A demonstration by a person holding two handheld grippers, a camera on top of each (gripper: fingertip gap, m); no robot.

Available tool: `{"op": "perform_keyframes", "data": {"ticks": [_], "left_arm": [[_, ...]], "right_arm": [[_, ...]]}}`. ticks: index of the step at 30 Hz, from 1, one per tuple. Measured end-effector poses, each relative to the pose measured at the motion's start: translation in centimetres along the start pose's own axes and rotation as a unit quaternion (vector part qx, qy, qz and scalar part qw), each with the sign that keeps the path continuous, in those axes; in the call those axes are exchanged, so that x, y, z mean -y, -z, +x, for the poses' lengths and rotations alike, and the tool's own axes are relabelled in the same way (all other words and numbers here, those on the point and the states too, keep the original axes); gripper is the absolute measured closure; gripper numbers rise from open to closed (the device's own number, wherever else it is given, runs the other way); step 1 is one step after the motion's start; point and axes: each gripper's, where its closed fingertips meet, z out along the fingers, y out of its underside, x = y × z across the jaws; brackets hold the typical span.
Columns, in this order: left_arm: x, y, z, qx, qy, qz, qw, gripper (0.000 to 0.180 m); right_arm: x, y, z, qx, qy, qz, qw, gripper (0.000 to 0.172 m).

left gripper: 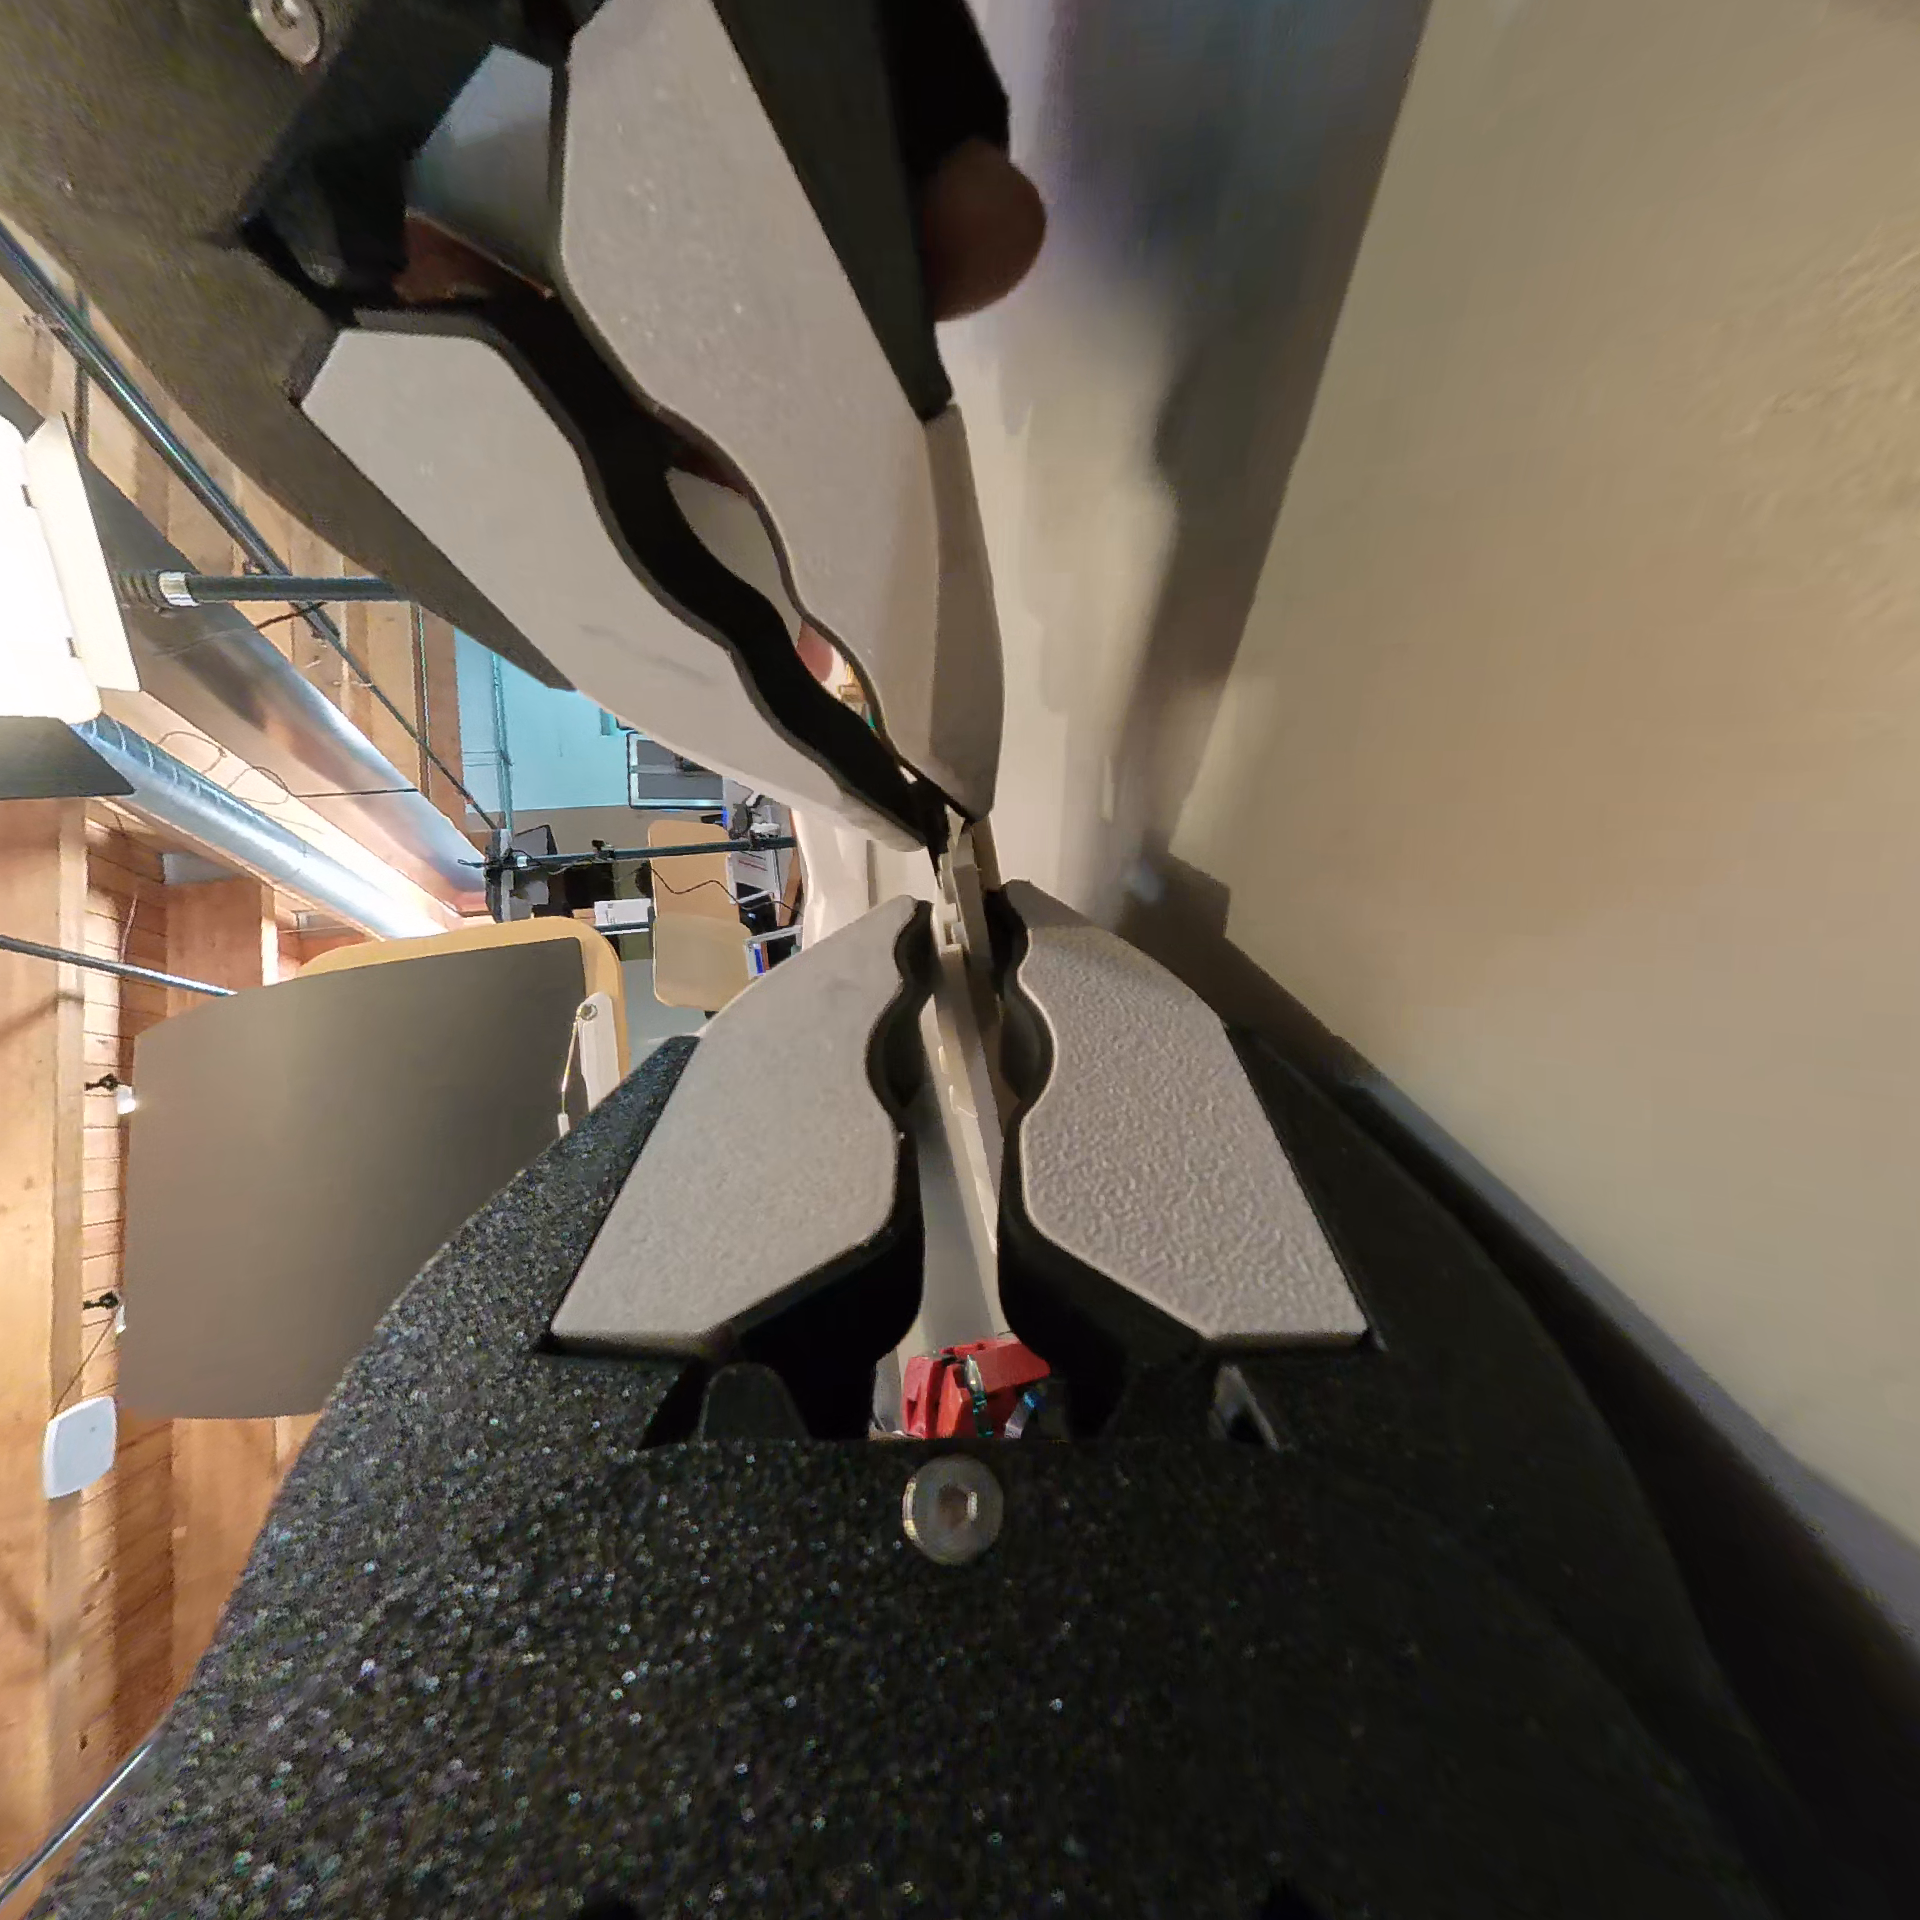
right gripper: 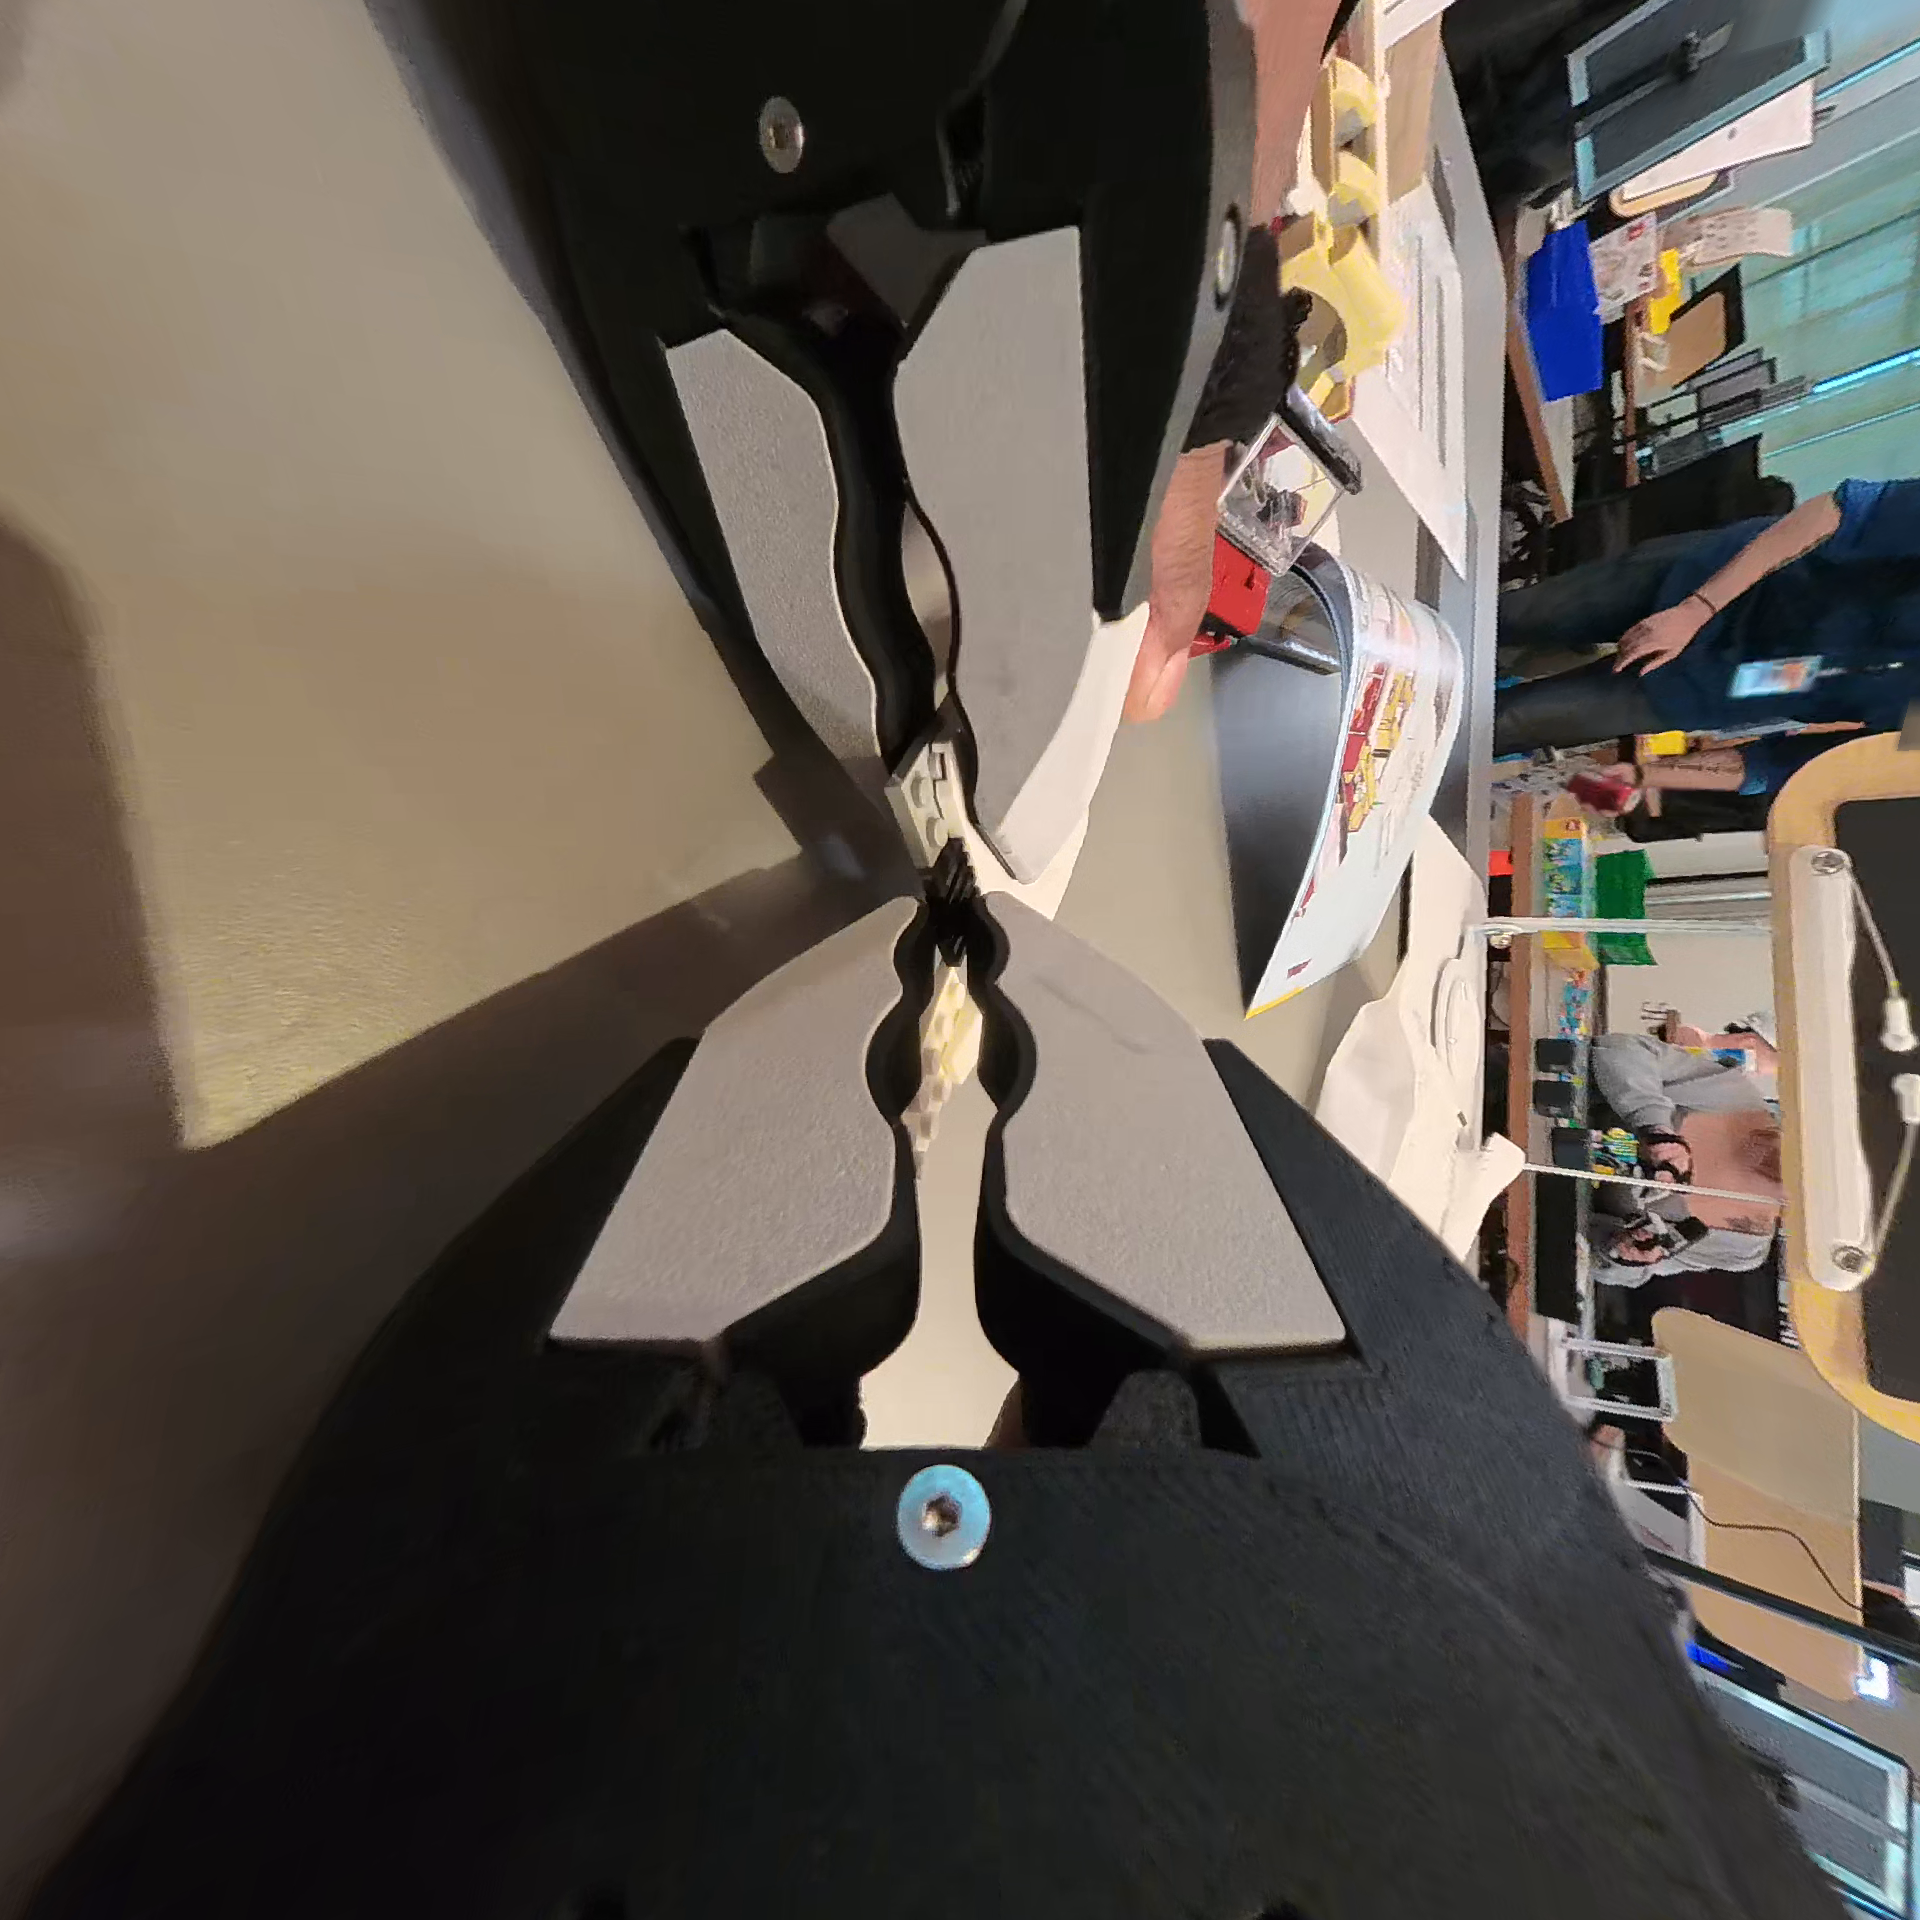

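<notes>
Two grippers meet tip to tip above the pale desk. The left gripper has its jaws nearly closed on a flat grey studded plate running lengthwise between the textured grey pads. The right gripper has its jaws almost closed on a small black ribbed piece at the tips, touching the grey plate's end; a cream studded brick shows in the gap behind it. An open instruction booklet and a clear box lie beyond.
</notes>
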Motion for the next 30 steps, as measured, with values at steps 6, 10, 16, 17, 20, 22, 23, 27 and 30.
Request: {"op": "perform_keyframes", "data": {"ticks": [6,10,16,17,20,22,23,27,30], "left_arm": [[0.29,0.05,0.14,-0.003,-0.016,0.005,1.000,0.171],[0.27,-0.02,0.08,-0.004,-0.016,0.004,1.000,0.171],[0.25,-0.01,-0.17,-0.006,0.002,0.010,1.000,0.171],[0.23,0.02,-0.23,-0.005,0.005,0.012,1.000,0.171],[0.15,0.05,-0.28,-0.007,0.022,0.016,1.000,0.171],[0.08,0.04,-0.19,-0.013,0.039,0.018,0.999,0.170],[0.05,0.07,-0.19,-0.015,0.048,0.021,0.999,0.170],[-0.02,0.18,-0.21,-0.017,0.058,0.025,0.998,0.170],[-0.02,0.21,-0.18,-0.017,0.061,0.028,0.998,0.170]], "right_arm": [[0.02,0.14,-0.42,0.040,-0.035,0.010,0.999,0.165],[-0.01,0.16,-0.45,0.070,-0.076,0.021,0.994,0.165],[0.07,0.28,-0.21,0.065,-0.084,0.032,0.994,0.166],[0.15,0.31,-0.16,0.062,-0.084,0.033,0.994,0.166],[0.17,0.27,-0.03,0.039,-0.058,0.031,0.997,0.166],[0.11,0.11,-0.06,0.013,-0.018,0.023,0.999,0.166],[0.13,0.07,-0.02,0.002,-0.003,0.020,1.000,0.166],[0.07,0.03,0.06,-0.014,0.028,0.009,0.999,0.166],[0.07,-0.04,0.07,-0.022,0.047,0.004,0.999,0.166]]}}
